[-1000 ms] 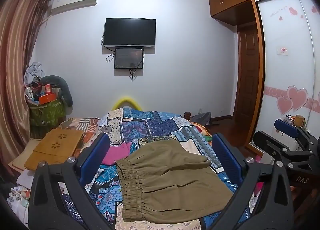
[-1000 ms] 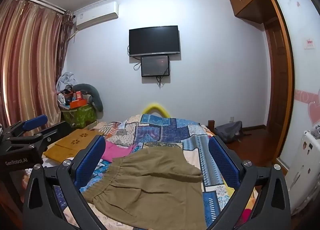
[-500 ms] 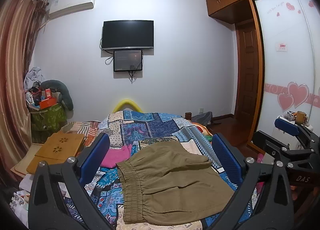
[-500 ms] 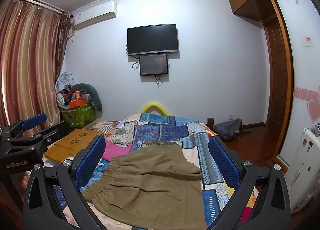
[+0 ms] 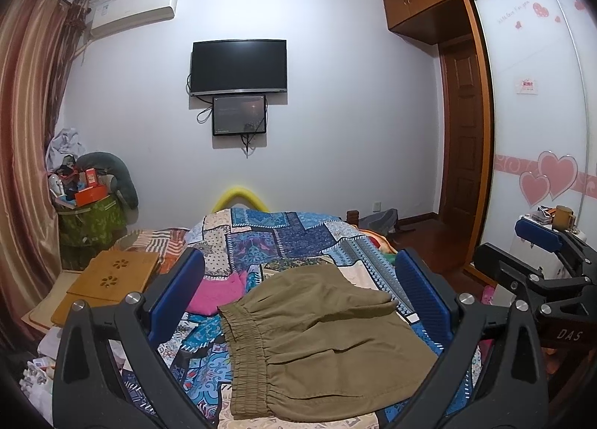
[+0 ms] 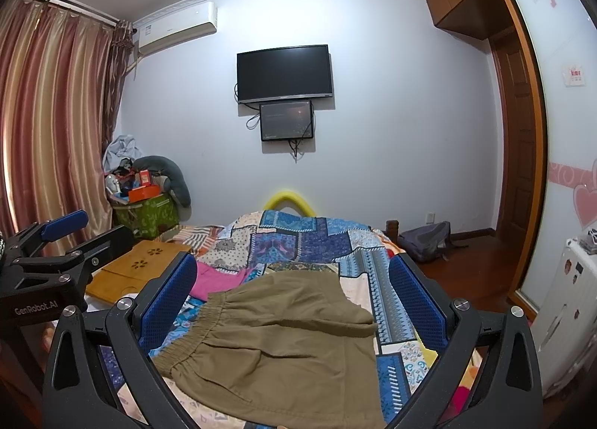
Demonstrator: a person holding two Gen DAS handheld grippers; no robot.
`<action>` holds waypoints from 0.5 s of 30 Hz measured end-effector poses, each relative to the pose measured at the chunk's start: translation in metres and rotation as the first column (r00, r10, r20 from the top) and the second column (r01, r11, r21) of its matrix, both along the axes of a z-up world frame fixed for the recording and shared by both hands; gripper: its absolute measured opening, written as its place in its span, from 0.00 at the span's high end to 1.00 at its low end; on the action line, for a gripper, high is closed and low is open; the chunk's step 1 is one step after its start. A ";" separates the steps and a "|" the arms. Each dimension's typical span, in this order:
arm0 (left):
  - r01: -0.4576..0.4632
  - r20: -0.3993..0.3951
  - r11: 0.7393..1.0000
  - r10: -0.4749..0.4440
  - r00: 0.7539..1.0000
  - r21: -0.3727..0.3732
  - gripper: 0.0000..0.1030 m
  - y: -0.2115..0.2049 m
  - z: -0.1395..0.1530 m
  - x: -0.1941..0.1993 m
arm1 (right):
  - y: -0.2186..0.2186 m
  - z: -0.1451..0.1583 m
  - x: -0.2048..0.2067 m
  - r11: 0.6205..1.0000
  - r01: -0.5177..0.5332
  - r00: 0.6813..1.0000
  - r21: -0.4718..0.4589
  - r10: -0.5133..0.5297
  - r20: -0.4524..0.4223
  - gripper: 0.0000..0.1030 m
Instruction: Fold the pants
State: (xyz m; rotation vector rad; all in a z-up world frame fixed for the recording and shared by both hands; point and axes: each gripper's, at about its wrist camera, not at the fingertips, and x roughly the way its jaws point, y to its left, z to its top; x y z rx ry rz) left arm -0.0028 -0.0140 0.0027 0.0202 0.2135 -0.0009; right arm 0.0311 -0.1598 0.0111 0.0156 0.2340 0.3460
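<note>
Olive-brown pants (image 5: 321, 347) lie folded on the patchwork bedspread (image 5: 276, 238), elastic waistband to the left; they also show in the right wrist view (image 6: 276, 347). My left gripper (image 5: 298, 302) is open and empty, held above the near end of the pants without touching them. My right gripper (image 6: 293, 302) is open and empty, likewise above the pants. Each gripper shows at the edge of the other's view: the right one (image 5: 537, 268) and the left one (image 6: 48, 253).
A pink cloth (image 5: 220, 291) lies left of the pants. A wooden lap tray (image 5: 108, 279) sits on the bed's left side. A green bin with clutter (image 5: 89, 220) stands by the curtain. A wardrobe (image 5: 537, 130) and white cabinet (image 6: 567, 302) stand at right.
Both cameras have tilted slightly upward, so the pants sit lower in the views. The pants have not moved and both grippers stay open.
</note>
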 end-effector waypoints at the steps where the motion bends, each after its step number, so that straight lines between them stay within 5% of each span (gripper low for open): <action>1: 0.000 -0.001 1.000 0.000 1.000 0.003 0.00 0.000 0.000 0.000 | 0.000 0.000 0.000 1.000 0.000 1.000 0.000 0.000 0.000 0.01; 15: -0.001 -0.008 1.000 0.001 1.000 0.000 0.00 0.002 -0.002 0.003 | 0.000 0.000 -0.001 1.000 0.004 1.000 0.002 -0.004 0.000 0.01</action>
